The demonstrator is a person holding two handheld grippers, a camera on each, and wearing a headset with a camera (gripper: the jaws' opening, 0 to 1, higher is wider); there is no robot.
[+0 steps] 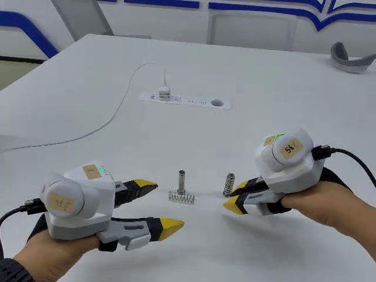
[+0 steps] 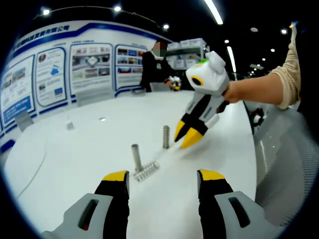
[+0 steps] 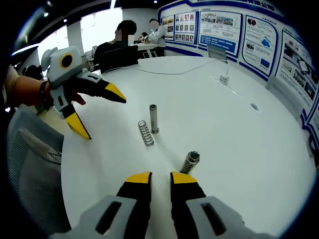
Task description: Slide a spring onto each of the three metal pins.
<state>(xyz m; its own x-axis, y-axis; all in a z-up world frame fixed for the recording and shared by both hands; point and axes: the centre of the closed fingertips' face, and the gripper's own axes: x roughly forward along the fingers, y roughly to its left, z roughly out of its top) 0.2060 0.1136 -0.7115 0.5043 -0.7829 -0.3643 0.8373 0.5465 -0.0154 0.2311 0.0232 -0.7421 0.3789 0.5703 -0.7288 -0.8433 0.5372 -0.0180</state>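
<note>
Left tongs (image 1: 167, 205) wide, right tongs (image 1: 234, 197) narrow, numbered sticker (image 1: 292, 148)

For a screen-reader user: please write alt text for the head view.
The left gripper, wide open, and the right gripper, narrowly open, flank a bare upright pin with a spring lying at its base and a second pin wearing another spring.

Bare pin (image 1: 181, 180): short grey metal cylinder, stood upright. Loose spring (image 1: 181, 198): laid flat on its side at 6 o'clock of bare pin, touching its base. Second pin (image 1: 230, 176): upright, near, at 3 o'clock of bare pin. Fitted spring (image 1: 228, 187): seen coiled around second pin.
</note>
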